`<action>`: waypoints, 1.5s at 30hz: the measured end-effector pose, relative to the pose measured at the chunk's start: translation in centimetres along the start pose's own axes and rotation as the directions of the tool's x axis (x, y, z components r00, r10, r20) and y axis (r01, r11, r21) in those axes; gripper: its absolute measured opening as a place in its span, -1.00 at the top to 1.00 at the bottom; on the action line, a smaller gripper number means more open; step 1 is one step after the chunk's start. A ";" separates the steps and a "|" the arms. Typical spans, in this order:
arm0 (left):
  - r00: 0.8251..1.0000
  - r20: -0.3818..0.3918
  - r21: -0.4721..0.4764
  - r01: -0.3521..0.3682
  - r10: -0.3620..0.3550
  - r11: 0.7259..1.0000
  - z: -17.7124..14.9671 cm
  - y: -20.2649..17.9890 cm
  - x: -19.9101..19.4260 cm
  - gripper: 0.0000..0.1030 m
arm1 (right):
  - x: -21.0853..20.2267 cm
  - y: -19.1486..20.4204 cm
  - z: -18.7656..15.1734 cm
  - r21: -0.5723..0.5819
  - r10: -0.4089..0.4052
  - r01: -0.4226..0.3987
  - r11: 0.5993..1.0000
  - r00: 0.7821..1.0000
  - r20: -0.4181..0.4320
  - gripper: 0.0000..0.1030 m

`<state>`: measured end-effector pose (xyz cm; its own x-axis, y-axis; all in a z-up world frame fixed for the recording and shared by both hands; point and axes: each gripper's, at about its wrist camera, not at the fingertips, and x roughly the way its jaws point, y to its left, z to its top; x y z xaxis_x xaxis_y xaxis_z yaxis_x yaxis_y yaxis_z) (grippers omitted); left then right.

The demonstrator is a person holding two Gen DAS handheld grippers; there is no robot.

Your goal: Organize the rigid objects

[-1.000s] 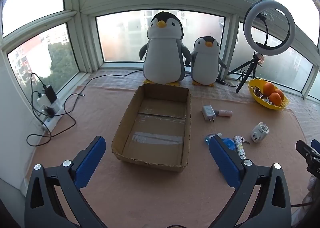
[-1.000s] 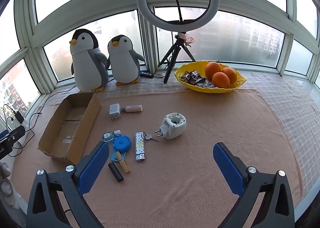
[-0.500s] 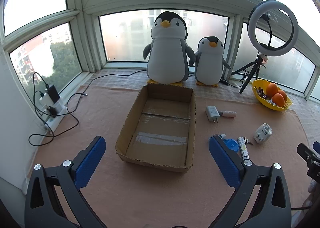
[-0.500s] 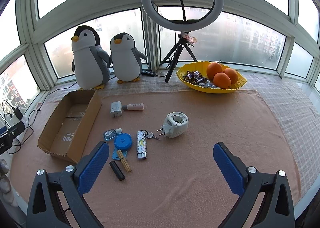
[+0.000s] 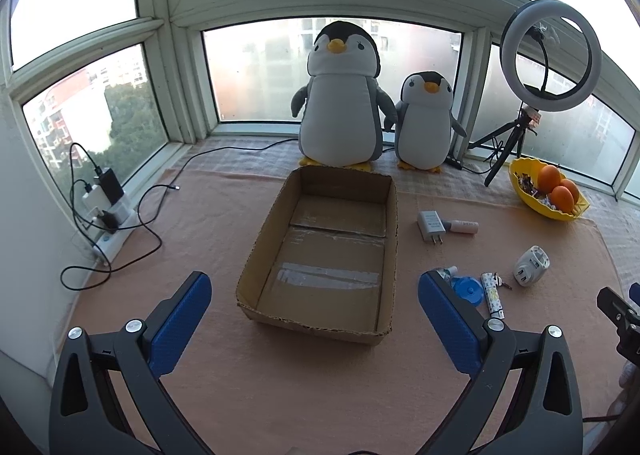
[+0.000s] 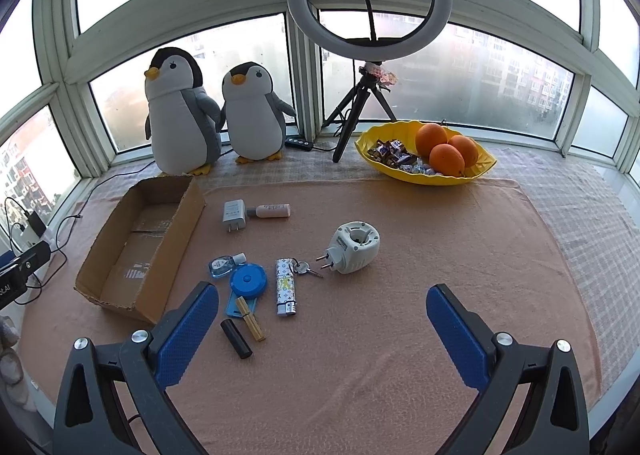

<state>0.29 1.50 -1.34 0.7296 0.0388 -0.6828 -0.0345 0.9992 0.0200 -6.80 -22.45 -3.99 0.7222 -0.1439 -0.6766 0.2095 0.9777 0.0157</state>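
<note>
Left tool (image 5: 314,297): blue pads wide apart, nothing between them, hovering above the peach cloth (image 5: 224,215) on the tabletop, aimed at the cardboard box (image 5: 324,255). The box sits open-topped and shows only its taped bottom.

Right tool (image 6: 322,313): pads also spread wide, nothing gripped, hanging over bare cloth in front of the small items. Its left pad (image 6: 186,333) partly overlaps the near right corner of the box in view.

Items all lie on the cloth to the right of the box, outside it:
- white charger (image 6: 234,213) with a small pink-white tube (image 6: 272,211) touching it, farthest back
- white round plug adapter (image 6: 354,247), prongs pointing left
- patterned lighter (image 6: 285,287) with keys (image 6: 304,268) at its far end
- small clear blue bottle (image 6: 223,265) next to a round blue case (image 6: 248,281)
- blue flat piece (image 6: 236,305) under a gold stick (image 6: 250,319), just in front of the round case
- black cylinder (image 6: 236,338), nearest the right tool

Back edge: two plush penguins (image 5: 340,95) by the window, behind the box. Ring light on a tripod (image 6: 368,15) to their right. Yellow bowl (image 6: 424,175) with three oranges (image 6: 446,157) and wrapped candy. Power strip with chargers and cables (image 5: 106,199) sits far left by the window.
</note>
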 end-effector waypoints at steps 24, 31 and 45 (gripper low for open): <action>1.000 0.004 0.011 -0.017 0.017 1.000 -0.1 -0.2 -0.1 -0.99 | 0.2 0.1 -0.2 0.010 0.009 -0.009 1.000 1.000 -0.015 -1.00; 1.000 0.006 0.009 -0.017 0.017 1.000 0.0 -0.2 -0.1 -0.99 | 0.3 0.1 -0.2 0.012 0.012 -0.011 1.000 1.000 -0.018 -1.00; 1.000 0.000 0.012 -0.013 0.013 1.000 0.0 -0.4 0.3 -0.99 | 0.5 0.0 -0.4 0.017 0.013 -0.013 1.000 1.000 -0.022 -1.00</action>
<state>0.53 1.10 -1.56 0.7288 0.0516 -0.6828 -0.0357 0.9987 0.0374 -6.70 -22.43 -4.59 0.7102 -0.1275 -0.6923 0.2114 0.9767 0.0370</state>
